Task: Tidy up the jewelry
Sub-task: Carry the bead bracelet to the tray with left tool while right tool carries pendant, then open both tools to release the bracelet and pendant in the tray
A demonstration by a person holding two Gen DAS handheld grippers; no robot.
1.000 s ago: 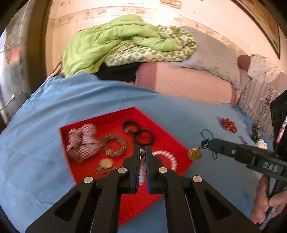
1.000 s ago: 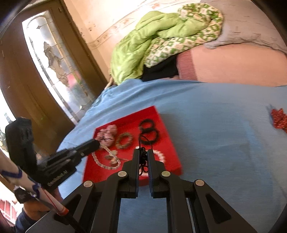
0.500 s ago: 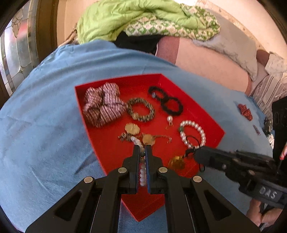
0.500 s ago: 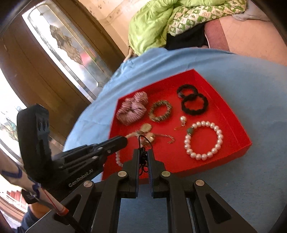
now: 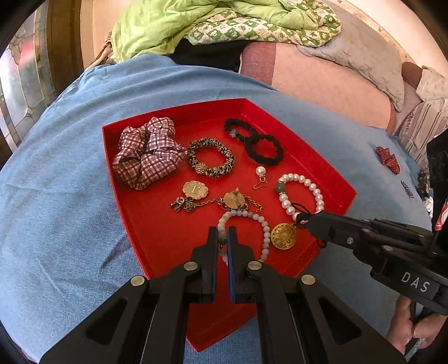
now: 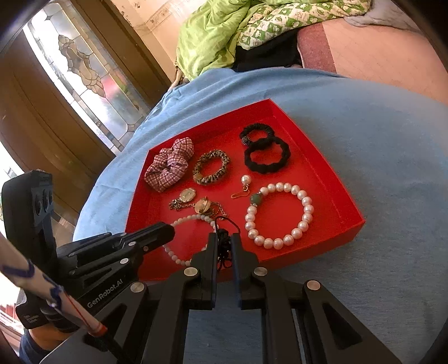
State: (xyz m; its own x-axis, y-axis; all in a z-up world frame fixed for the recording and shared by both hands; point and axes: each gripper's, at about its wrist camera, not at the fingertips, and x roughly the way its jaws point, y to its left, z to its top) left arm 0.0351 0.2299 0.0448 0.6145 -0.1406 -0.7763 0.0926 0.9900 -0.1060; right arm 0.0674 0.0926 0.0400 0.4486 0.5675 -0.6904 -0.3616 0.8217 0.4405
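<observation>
A red tray point(image 5: 156, 229) lies on a blue cloth and holds scrunchies, a pearl bracelet point(image 5: 302, 193), a pearl earring point(image 5: 260, 170) and gold charms point(image 5: 194, 189). My left gripper point(image 5: 222, 235) is shut on a string of pale beads point(image 5: 243, 213), whose loop rests on the tray floor in front of it. My right gripper point(image 6: 224, 238) is shut on the black cord point(image 6: 223, 246) of a round gold pendant point(image 5: 283, 236). The pendant hangs low over the tray's near right part, beside the pale beads. In the right wrist view, the left gripper point(image 6: 165, 231) points into the tray point(image 6: 316, 173).
The blue cloth point(image 5: 56, 210) spreads around the tray. A small red piece point(image 5: 387, 159) and other small items lie on it at the far right. Green bedding point(image 5: 196, 25) and a pink mattress are behind. A stained-glass door point(image 6: 84, 70) stands to the left.
Both grippers have come down and closer to the tray with their pieces. The bead string's loop now lies on the tray floor, and the pendant has moved from outside the tray to inside it.
</observation>
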